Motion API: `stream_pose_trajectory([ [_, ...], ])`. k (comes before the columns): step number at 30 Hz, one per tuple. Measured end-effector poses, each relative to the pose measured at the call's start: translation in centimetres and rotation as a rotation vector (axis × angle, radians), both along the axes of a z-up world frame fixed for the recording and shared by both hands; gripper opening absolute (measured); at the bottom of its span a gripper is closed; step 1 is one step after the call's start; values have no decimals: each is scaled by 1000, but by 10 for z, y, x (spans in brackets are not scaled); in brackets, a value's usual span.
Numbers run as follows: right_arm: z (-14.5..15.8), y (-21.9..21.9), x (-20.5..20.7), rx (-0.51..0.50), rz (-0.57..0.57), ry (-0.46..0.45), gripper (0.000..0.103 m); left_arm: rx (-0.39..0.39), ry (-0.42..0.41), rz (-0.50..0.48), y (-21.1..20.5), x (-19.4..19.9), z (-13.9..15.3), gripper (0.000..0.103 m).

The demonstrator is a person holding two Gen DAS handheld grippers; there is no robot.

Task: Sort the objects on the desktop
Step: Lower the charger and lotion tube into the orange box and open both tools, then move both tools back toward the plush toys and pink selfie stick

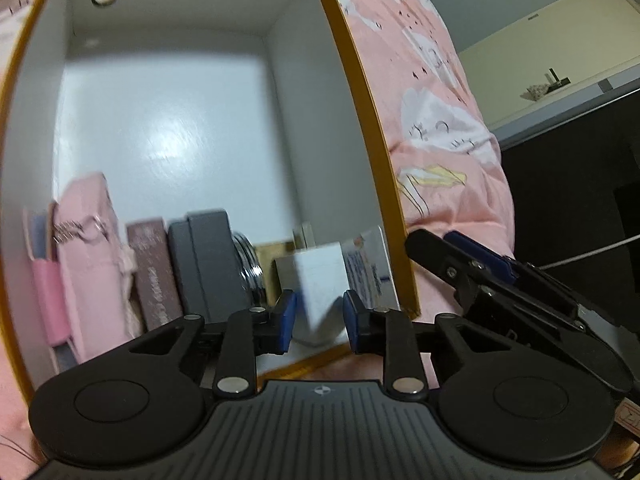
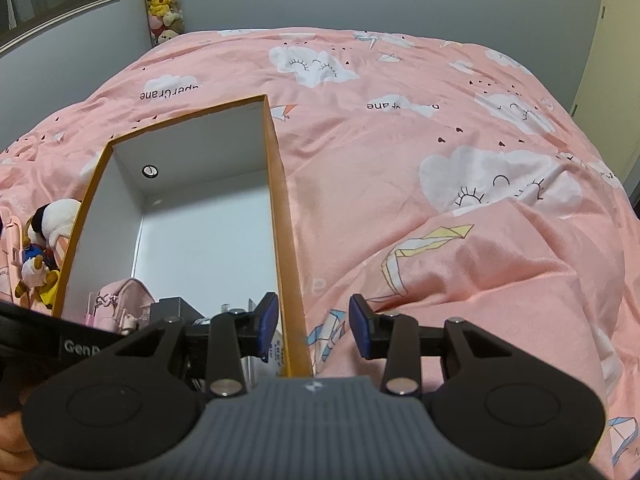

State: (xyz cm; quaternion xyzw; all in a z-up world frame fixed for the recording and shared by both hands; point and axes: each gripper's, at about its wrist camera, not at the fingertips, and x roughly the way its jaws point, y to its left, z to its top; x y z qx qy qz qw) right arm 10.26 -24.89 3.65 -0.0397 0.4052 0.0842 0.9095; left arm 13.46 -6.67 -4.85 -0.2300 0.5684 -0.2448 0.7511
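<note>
Orange box (image 2: 280, 200): long axis is pointed away from both grippers.
White carton (image 1: 316, 280): seen just ahead, between left gripper (image 1: 319, 318) jaws, apart.
Right gripper (image 2: 313, 326): jaws apart, box wall straddled.

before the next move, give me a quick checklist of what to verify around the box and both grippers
1. Left gripper free of load: ok, open, nothing between the pads, though a white carton sits just ahead.
2. Right gripper free: ok, open, holding nothing.
3. Right gripper clear of the box wall: not ok, its fingers straddle the orange rim.
4. Room left in the box: ok, the far part of the floor is bare.
5. Items packed at the near end stand steady: cannot tell, blurred.
6. More things waiting to sort: ok, a plush toy lies outside the box on the bedspread.
</note>
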Motion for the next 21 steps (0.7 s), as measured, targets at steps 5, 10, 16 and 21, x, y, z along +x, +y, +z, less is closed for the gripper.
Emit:
stream_pose_trajectory([
  [5, -1, 1, -1, 2, -5, 7, 41, -9, 3, -5, 0, -2, -1, 29],
  [10, 0, 1, -4, 9, -8, -3, 41, 20, -53, -25, 1, -11, 10, 29],
  [16, 6, 6, -9, 22, 11, -51, 43, 134, -218, -15, 6, -29, 37, 35],
  [21, 11, 21, -14, 14, 76, -81, 52, 219, -319, 20, 16, -42, 53, 35],
])
